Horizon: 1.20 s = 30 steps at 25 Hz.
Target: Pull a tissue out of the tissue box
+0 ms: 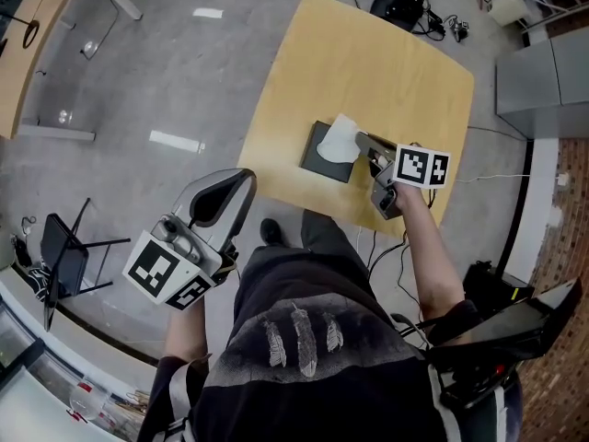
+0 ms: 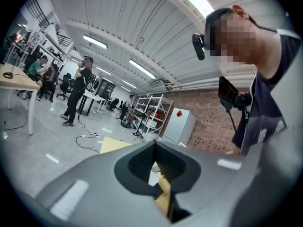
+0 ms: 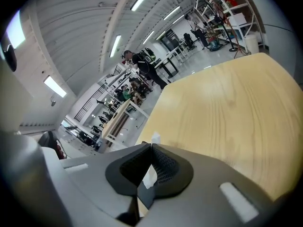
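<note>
The right gripper (image 1: 362, 141) is pinching the tissue (image 1: 339, 139), which is probably rising straight from the box (image 1: 317, 161); the left gripper (image 1: 241, 184), closed and empty, is hanging well apart.

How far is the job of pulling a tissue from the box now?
Done: the right gripper is at the tissue box, shut on the tissue. In hand: that grip; the tissue's lower end sits in the box's opening. Remaining: pull it clear. The left gripper is off the table, shut, empty.

Right gripper (image 1: 362, 140) at tissue (image 1: 339, 138) atop tissue box (image 1: 317, 157)
</note>
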Motion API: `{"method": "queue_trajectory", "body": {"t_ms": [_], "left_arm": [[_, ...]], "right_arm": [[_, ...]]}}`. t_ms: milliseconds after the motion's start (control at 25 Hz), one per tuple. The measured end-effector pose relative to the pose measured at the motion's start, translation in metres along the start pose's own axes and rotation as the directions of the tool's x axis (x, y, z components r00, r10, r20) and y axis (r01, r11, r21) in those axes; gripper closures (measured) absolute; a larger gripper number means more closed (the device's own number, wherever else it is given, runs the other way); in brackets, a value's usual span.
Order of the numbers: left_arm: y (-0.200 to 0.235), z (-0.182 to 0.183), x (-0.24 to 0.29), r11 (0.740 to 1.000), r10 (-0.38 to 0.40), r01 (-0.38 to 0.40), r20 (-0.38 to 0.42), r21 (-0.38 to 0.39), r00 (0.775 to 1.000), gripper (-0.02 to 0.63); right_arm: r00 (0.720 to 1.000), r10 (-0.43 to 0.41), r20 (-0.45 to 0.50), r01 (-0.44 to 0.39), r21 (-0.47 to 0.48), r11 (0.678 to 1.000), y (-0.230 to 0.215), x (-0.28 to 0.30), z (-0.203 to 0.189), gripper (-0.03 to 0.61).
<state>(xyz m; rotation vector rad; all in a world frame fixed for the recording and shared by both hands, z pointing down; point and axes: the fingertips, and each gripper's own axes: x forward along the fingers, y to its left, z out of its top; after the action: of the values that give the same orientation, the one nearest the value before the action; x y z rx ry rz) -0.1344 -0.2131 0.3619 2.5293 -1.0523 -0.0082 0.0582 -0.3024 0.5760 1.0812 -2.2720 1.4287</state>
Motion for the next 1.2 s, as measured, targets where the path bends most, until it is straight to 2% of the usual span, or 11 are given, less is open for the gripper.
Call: {"method": "queue_trajectory", "body": {"t_ms": [600, 1200], "left_arm": [[0.0, -0.001, -0.004, 1.0, -0.004, 0.005, 0.016, -0.009, 1.0, 0.612], [-0.001, 0.001, -0.024, 1.0, -0.004, 0.004, 0.049, -0.005, 0.999, 0.612]], "right_arm": [[0.999, 0.039, 0.034, -0.039, -0.002, 0.999, 0.019, -0.007, 0.009, 0.578], [0.993, 0.07, 0.093, -0.065, -0.058, 0.996, 0.053, -0.018, 0.026, 0.578]]}}
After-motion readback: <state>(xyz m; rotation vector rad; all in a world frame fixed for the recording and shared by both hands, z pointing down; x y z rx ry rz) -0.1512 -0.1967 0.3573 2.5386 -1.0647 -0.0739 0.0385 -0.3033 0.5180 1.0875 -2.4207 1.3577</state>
